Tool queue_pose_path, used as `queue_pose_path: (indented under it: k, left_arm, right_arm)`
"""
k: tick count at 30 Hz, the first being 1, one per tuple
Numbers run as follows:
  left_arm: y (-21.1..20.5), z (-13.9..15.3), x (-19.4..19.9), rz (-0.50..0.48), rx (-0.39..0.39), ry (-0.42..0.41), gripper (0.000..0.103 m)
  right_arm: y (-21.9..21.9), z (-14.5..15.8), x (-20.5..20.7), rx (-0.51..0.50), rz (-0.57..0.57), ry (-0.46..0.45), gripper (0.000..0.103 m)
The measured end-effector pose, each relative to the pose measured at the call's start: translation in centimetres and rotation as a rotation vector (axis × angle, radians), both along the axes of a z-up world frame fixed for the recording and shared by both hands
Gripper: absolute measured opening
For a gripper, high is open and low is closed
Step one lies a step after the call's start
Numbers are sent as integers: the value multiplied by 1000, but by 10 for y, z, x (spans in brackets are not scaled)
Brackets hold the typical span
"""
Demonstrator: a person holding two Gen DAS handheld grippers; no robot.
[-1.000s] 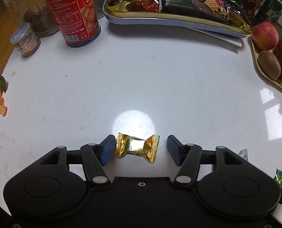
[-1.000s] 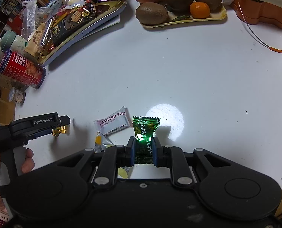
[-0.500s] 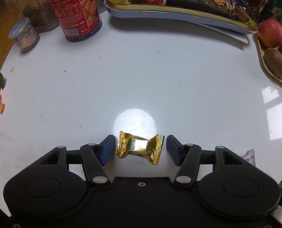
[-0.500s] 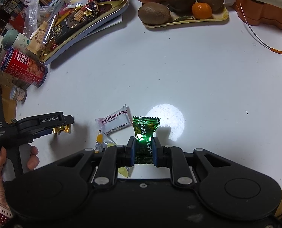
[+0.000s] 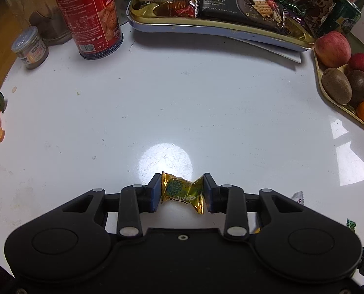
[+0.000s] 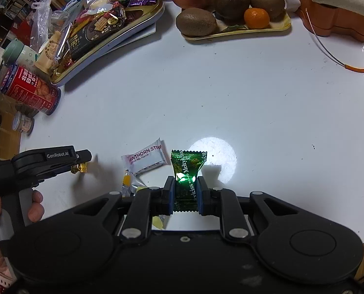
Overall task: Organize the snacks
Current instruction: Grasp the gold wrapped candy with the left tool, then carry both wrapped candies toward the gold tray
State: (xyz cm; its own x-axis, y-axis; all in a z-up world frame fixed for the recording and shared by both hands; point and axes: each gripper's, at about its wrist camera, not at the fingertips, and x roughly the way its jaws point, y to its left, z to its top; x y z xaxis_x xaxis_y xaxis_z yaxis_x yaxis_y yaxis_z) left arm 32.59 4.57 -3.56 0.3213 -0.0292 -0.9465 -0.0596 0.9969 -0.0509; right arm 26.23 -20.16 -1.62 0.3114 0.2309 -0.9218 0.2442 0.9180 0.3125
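Left wrist view: left gripper (image 5: 182,191) pinching gold candy (image 5: 182,192) at lower centre of white table (image 5: 206,103). Right wrist view: right gripper (image 6: 185,194) clamping green Meltykiss candy (image 6: 187,174) upright, lower centre, beside hawthorn strip packet (image 6: 145,158).

**White counter and what sits on it**

The glossy white counter (image 6: 255,93) carries a red biscuit can (image 5: 86,12). Just right of the can lies a gold snack tray (image 5: 218,25); left of it a small jar (image 5: 30,47); farther right, a fruit tray (image 5: 338,105).
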Motion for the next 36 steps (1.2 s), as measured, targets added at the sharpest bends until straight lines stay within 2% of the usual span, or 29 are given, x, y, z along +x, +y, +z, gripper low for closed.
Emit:
queue_pose_path:
  k: [10,26,36]
  left_arm:
    - [-38,27,-35,-98,122,-85,43]
    - [-45,75,-80,-135,100,-171,43]
    - [-43,86,-123,-119,44,-146,43]
  right_arm:
    - [2,6,-8,-19,5,-13,19]
    - [3,25,-26,-47,8,-37,19]
    - [-1,55,-54,-72,28,-103,19]
